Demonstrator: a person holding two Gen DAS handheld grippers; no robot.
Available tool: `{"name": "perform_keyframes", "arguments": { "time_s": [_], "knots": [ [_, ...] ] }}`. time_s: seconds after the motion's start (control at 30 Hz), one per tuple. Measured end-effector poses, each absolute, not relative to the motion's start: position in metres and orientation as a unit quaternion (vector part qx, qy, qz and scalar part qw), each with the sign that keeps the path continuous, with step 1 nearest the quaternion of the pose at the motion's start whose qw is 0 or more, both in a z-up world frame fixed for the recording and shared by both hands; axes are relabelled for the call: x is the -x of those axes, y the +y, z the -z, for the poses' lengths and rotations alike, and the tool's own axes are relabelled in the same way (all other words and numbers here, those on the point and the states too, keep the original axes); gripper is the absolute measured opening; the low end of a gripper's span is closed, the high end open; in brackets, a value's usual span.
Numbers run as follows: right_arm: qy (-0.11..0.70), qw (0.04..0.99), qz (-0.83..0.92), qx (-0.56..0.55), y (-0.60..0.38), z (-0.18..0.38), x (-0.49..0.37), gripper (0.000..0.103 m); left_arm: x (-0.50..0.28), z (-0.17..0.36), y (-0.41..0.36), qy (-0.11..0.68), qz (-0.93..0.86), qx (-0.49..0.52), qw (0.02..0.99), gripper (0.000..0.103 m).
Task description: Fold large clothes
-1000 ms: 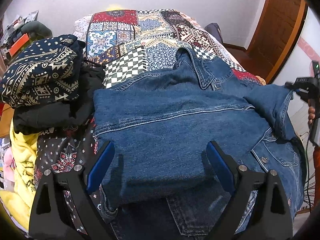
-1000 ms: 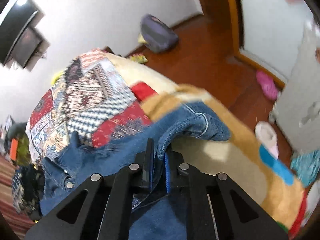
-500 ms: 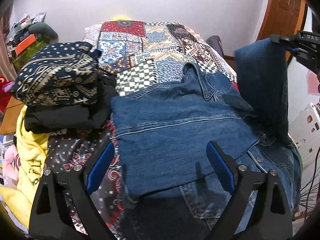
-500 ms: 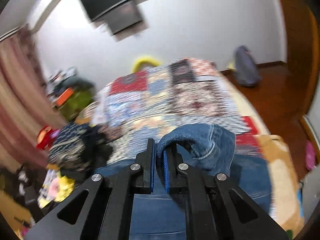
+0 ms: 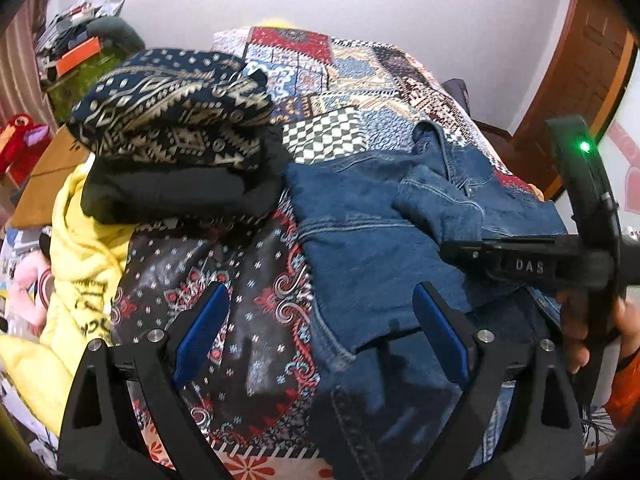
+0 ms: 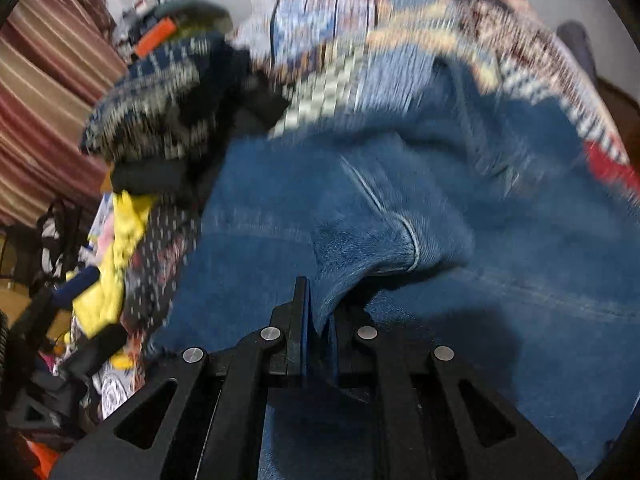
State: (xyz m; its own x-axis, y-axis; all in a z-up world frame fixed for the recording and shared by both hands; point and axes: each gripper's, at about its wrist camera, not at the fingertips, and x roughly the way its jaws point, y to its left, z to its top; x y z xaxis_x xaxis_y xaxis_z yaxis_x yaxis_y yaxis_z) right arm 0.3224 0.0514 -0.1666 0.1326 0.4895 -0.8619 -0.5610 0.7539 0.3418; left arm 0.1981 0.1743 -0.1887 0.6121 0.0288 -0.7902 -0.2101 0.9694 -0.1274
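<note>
Pinching denim jacket (image 6: pixel 400 240) sleeve between right gripper (image 6: pixel 318 320) jaws

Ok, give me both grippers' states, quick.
Left gripper: open, holding nothing, above the denim jacket.
Right gripper: shut on a fold of the denim jacket.

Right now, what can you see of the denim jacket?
The denim jacket is blue, with paler stitched seams and a metal button near its right edge. It lies partly folded on the patchwork bedspread, collar toward the far wall, beside a stack of folded clothes. The right gripper is shut on its sleeve cuff, carrying it over the body. The left gripper hovers open above the hem.
</note>
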Motion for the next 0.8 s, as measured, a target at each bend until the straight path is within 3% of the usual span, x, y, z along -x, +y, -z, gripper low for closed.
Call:
{"name": "perform_keyframes", "arguments": {
  "time_s": [0.1,0.27,0.5,0.8],
  "knots": [
    [0.544,0.758,-0.353,0.064,0.054,0.158,-0.311,0.013,-0.198,0.192,0.175,0.441,-0.068,0.104,0.889,0.093],
    [0.548,0.737,-0.390,0.069,0.043,0.142,-0.300,0.035,-0.204,0.191,0.164,0.442,-0.060,0.095,0.890,0.093],
    [0.520,0.767,-0.373,0.040,-0.008,0.119,-0.299,0.037,-0.233,0.177,0.128,0.438,-0.029,0.053,0.897,0.093],
    [0.490,0.843,-0.221,0.013,-0.124,0.110,-0.332,0.041,-0.293,0.185,0.072,0.459,0.019,-0.011,0.888,0.093]
  ]
}}
